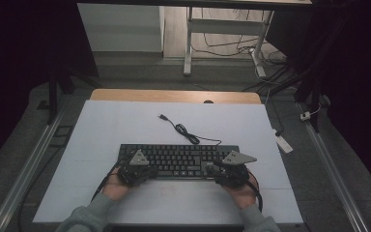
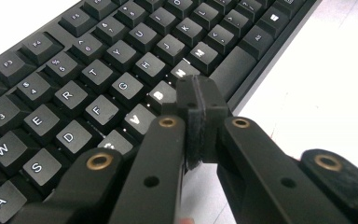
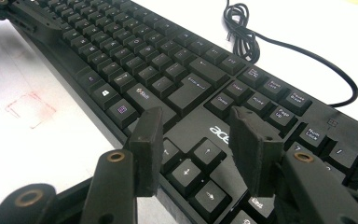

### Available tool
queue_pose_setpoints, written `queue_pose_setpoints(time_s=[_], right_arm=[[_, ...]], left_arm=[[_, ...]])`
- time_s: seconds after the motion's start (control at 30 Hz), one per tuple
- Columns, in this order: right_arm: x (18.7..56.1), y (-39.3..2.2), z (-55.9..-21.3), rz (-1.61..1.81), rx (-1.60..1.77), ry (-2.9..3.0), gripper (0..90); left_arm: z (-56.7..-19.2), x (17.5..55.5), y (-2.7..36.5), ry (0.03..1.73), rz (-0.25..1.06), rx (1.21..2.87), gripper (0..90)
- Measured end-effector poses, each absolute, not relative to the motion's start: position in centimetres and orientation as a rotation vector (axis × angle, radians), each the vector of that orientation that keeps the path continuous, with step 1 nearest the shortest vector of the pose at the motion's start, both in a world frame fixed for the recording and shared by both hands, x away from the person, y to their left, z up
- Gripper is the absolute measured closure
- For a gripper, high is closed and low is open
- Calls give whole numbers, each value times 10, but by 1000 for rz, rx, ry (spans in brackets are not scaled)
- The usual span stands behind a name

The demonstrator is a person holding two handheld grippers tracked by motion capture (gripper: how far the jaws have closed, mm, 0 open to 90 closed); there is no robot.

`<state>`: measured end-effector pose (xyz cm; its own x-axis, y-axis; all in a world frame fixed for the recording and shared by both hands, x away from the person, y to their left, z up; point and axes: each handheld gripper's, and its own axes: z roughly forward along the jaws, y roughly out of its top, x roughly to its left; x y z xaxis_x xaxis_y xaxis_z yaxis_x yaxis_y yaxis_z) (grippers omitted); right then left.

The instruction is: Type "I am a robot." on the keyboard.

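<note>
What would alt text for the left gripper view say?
The left gripper, jaws shut together with nothing between them, points at a black keyboard near the lit B and N keys. White table lies to the right.

Dim lab or office: desk frame (image 1: 222, 38) (loose floor cables (image 1: 232, 46)).

"acer" on the keyboard (image 3: 223, 133)

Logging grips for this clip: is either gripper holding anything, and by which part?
Nothing is held. The left gripper is shut empty above the keyboard; the right gripper is open over the arrow keys.
</note>
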<state>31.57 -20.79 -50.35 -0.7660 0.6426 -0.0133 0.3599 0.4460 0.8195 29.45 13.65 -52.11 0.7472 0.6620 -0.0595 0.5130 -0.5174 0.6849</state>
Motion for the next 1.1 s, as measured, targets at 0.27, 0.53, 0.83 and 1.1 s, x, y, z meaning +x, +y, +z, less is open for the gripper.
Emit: queue_pose_setpoints(time_s=[0.27,0.53,0.83,1.1], right_arm=[[316,-208,-503,1236,857,2379,551],[316,-208,-503,1236,857,2378,551],[315,-209,-503,1245,865,2367,551],[315,-209,-503,1253,863,2364,551]], left_arm=[[-522,295,136,881,272,2231,889],[-522,294,136,875,282,2231,890],[-504,290,151,880,295,2112,837],[-497,290,169,949,299,2032,525]])
